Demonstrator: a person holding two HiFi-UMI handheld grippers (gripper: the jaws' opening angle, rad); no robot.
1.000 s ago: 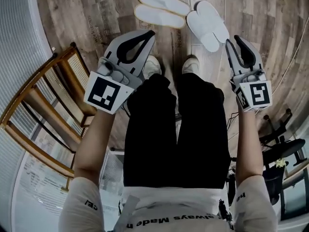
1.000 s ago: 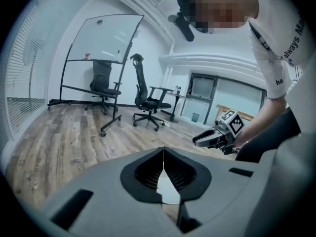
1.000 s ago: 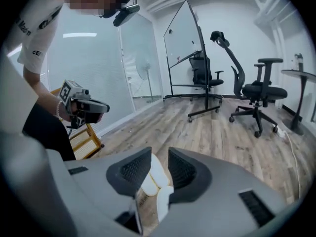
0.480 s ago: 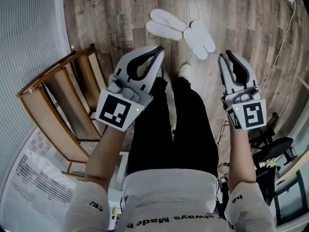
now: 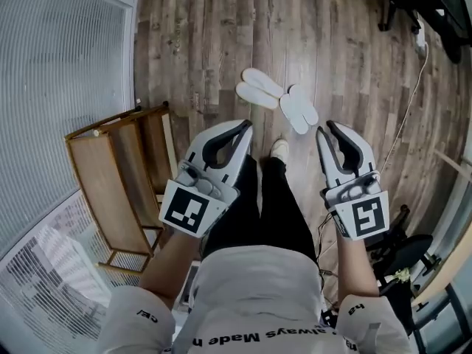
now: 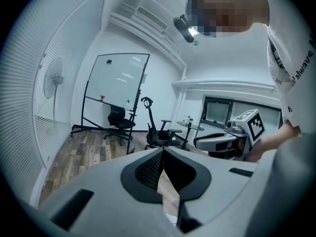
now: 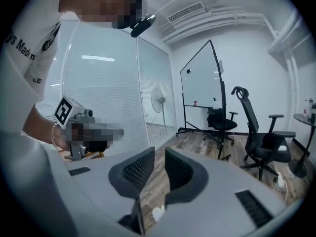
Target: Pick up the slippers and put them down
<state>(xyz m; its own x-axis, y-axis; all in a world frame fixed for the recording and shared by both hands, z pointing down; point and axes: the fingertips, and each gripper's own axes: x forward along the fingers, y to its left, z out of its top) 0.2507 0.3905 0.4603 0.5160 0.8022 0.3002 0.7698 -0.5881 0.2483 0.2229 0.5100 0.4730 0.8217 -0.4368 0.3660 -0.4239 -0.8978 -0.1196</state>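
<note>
Two pairs of white slippers lie on the wooden floor far below, one pair (image 5: 260,89) to the left and the other (image 5: 299,109) beside it to the right. Neither gripper touches them. My left gripper (image 5: 246,127) is held high in front of the person, its tips together and nothing in it; the left gripper view shows the same touching tips (image 6: 162,150). My right gripper (image 5: 325,128) hangs level with it. Its jaws have just been closing, but a narrow gap remains between the pads (image 7: 139,168) and nothing is between them. A white bit of slipper (image 7: 158,214) shows far below.
A wooden cane-backed chair (image 5: 110,175) stands at the left by a glass wall with blinds (image 5: 66,57). The person's black trousers (image 5: 258,212) and shoes (image 5: 279,149) are below the grippers. Office chairs (image 7: 261,137), a whiteboard (image 6: 116,80) and a floor cable (image 5: 413,87) lie farther off.
Both grippers have risen with the person, so the floor and slippers look smaller and farther away. The right jaws have narrowed. The left jaws have stayed together.
</note>
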